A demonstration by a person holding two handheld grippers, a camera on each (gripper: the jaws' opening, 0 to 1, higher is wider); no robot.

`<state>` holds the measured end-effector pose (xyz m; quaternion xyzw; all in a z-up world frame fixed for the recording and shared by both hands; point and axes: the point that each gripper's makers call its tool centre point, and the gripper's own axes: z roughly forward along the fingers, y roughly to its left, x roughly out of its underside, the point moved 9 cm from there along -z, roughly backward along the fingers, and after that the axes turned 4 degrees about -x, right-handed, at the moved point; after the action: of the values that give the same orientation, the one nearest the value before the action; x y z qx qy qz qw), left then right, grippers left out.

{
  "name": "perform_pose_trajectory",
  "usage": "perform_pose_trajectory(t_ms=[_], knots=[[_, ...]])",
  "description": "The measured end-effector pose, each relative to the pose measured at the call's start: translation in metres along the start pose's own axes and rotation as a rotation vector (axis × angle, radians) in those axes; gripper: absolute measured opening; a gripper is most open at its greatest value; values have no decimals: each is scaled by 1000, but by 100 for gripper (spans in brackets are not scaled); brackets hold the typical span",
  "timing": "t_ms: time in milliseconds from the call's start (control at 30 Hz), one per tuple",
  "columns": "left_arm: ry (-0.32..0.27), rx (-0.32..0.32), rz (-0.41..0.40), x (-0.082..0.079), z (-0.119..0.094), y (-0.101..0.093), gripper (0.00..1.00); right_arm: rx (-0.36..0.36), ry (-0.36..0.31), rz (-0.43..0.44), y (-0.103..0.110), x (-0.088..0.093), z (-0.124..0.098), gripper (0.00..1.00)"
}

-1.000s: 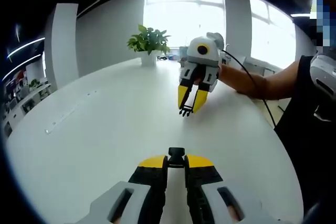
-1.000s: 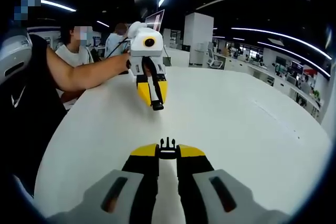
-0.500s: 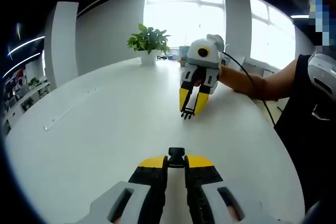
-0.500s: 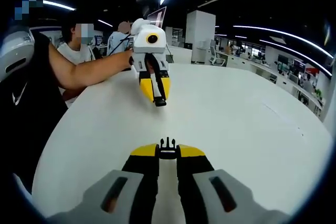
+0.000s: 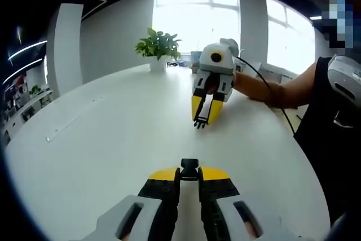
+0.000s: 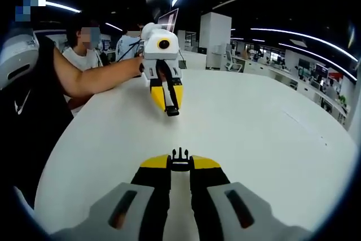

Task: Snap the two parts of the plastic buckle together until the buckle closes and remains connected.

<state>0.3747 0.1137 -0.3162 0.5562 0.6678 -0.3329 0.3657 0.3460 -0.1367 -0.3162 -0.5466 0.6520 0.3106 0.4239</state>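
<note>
At the bottom centre of the frame, the right gripper (image 6: 180, 163) is seen clamped on a black pronged buckle part (image 6: 180, 160) above a white table (image 6: 259, 134). In the upper centre, the left gripper (image 6: 171, 109) is held facing it, gripping a black socket part (image 6: 172, 112).

**Buckle halves mostly buried in the grip**

The socket half (image 5: 189, 167) pokes just its end past the left gripper (image 5: 189, 176), body hidden. The pronged half (image 6: 180, 160) in the right gripper (image 6: 180, 165) shows prongs alone. Both too small for detail.
</note>
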Motion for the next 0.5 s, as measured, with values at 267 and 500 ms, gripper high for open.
perform_pose_trajectory(t_ms=[267, 500], knots=[[4, 8, 5, -1, -1, -2, 12, -6, 5, 4, 0, 2, 1, 11], [7, 11, 5, -1, -1, -3, 12, -3, 5, 1, 2, 1, -1, 11]])
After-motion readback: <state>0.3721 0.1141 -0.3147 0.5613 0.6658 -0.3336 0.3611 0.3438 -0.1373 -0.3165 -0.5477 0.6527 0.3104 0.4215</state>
